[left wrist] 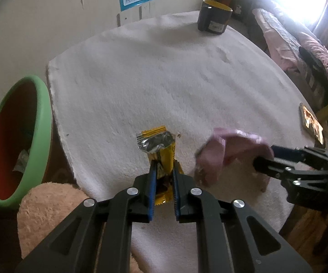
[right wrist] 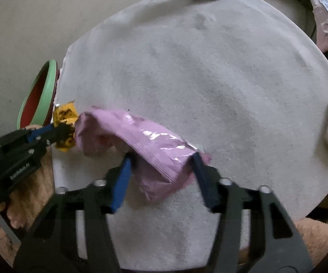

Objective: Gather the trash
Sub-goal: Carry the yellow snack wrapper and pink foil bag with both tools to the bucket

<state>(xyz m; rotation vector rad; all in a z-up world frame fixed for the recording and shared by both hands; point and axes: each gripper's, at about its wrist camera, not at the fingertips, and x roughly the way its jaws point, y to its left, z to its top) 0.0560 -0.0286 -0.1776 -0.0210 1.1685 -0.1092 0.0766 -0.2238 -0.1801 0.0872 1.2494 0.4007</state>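
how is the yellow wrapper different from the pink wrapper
The yellow wrapper is narrow, with a torn-open silver end; the pink wrapper is broader and crumpled into a loose fold. The yellow wrapper sits pinched in the left tongs nearer the green-rimmed bin; the pink wrapper lies between the fingers of the right tongs, farther from it. Both are empty snack packets on the white cloth.

The left gripper (left wrist: 164, 170) is clamped on a yellow wrapper (left wrist: 158, 150) over the white-covered worktop (left wrist: 164, 72). Just to its right, the right gripper (left wrist: 262, 159) meets a pink packet (left wrist: 223, 150). A green-rimmed bin (left wrist: 43, 122) stands at the left, a dark mug (left wrist: 214, 16) at the far edge.
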